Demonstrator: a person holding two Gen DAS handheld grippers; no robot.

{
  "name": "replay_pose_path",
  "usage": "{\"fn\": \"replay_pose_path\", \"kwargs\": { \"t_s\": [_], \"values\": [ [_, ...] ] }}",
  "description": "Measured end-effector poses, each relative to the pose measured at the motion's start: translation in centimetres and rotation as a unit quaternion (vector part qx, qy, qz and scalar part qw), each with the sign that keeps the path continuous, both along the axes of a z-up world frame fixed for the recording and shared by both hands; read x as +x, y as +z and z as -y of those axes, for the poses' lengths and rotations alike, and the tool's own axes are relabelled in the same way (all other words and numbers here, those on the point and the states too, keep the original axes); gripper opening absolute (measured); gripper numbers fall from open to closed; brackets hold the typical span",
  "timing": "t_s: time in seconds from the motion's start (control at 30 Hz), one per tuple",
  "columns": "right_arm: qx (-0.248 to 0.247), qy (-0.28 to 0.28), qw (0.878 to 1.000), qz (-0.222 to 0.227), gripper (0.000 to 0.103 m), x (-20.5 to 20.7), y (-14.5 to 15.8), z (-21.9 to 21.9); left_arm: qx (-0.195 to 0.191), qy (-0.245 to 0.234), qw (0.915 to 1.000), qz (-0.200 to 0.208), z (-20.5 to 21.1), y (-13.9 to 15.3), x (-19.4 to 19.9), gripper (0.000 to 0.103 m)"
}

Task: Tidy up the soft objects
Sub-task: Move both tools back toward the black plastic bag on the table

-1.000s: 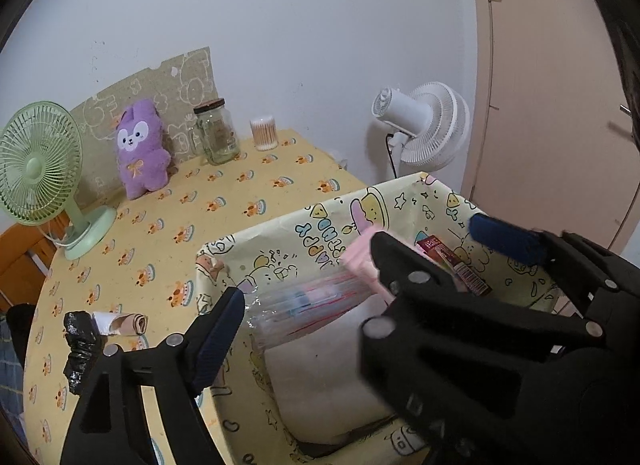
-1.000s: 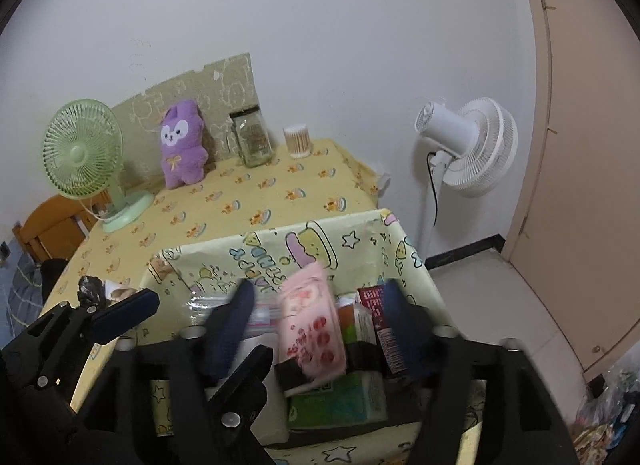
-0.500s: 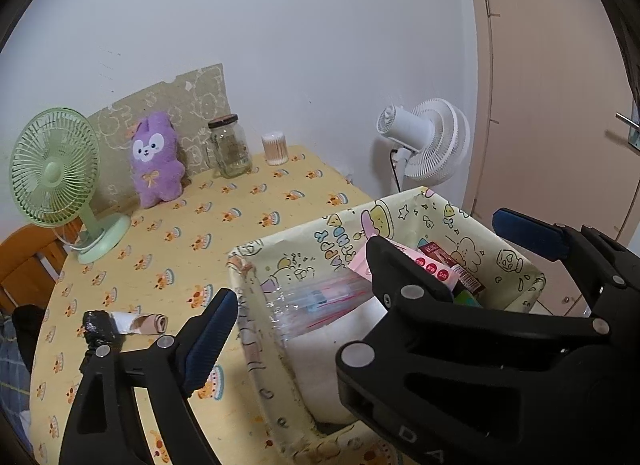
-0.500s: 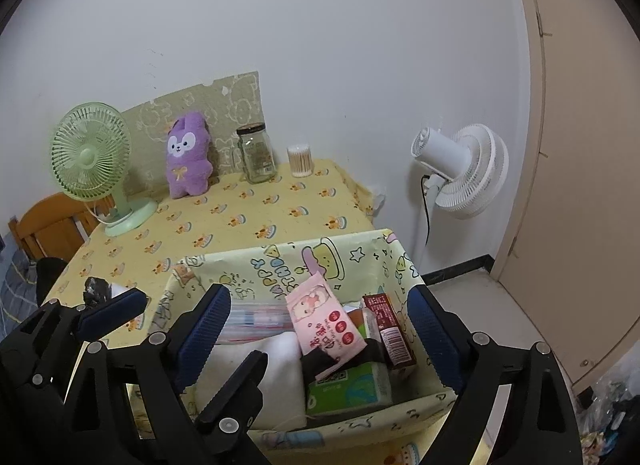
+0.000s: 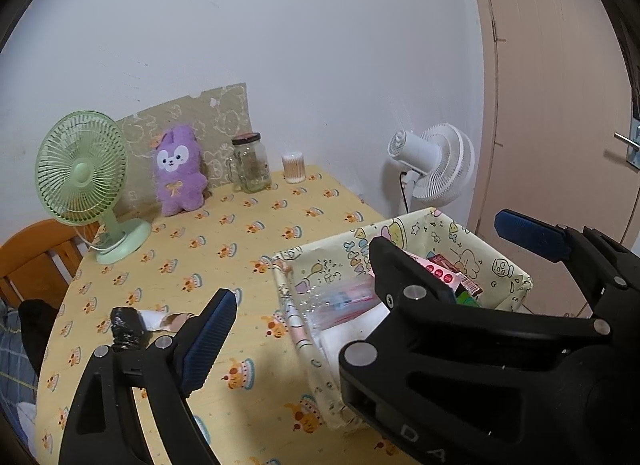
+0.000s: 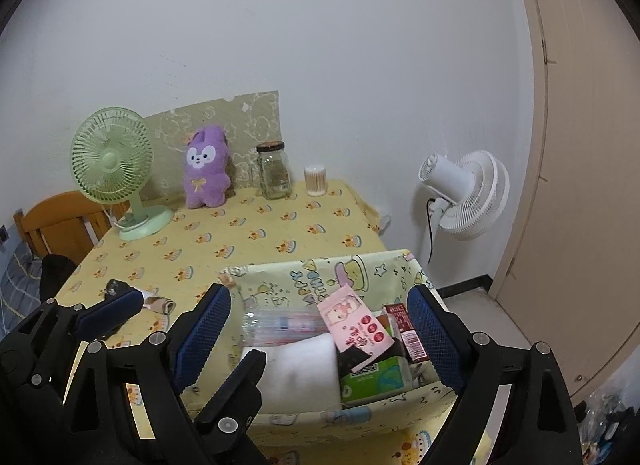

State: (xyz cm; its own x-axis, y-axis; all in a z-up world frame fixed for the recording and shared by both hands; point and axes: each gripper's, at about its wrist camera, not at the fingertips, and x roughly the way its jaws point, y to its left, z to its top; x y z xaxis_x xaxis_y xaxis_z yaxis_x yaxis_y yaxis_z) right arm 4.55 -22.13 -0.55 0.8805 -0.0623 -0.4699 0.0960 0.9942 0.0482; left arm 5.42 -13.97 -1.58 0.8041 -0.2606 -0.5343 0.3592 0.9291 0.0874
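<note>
Above the yellow bench (image 6: 248, 241), both tools, left tool (image 5: 360, 277) and right tool (image 6: 320, 329), gape wide and empty; the pink packet (image 6: 358, 325) leans inside the fabric basket (image 6: 280, 277) among other packs.

2 fans (image 6: 112, 161) (image 6: 466, 195), 1 plush toy (image 6: 206, 167), 1 jar (image 6: 274, 171), 1 fabric bin (image 6: 320, 277)

Black tool (image 6: 320, 339) frames, ribbed blue pads (image 6: 202, 335), silver screws

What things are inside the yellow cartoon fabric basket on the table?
Inside the basket: a pink packet, a clear plastic bag, a white soft pad, a green tissue pack and a red box. What lies beneath them is covered.
</note>
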Motion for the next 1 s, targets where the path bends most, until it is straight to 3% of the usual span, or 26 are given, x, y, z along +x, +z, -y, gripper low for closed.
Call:
{"fn": "replay_pose_path", "kwargs": {
  "t_s": [0.4,0.77,1.0],
  "values": [
    [-0.006,0.016,1.0,0.014,0.092,-1.6,1.5,-3.2,-0.018,0.021,0.9994,0.02,-3.3,1.2,-1.5,0.092],
    [-0.004,0.026,0.999,0.027,0.102,-2.2,2.0,-6.2,-0.024,0.042,0.9982,0.035,-6.4,1.8,-2.4,0.094],
    [-0.007,0.045,0.999,0.028,0.103,-2.2,2.2,-8.3,-0.031,0.066,0.9965,0.041,-8.5,1.9,-2.6,0.1]
  ]
}}
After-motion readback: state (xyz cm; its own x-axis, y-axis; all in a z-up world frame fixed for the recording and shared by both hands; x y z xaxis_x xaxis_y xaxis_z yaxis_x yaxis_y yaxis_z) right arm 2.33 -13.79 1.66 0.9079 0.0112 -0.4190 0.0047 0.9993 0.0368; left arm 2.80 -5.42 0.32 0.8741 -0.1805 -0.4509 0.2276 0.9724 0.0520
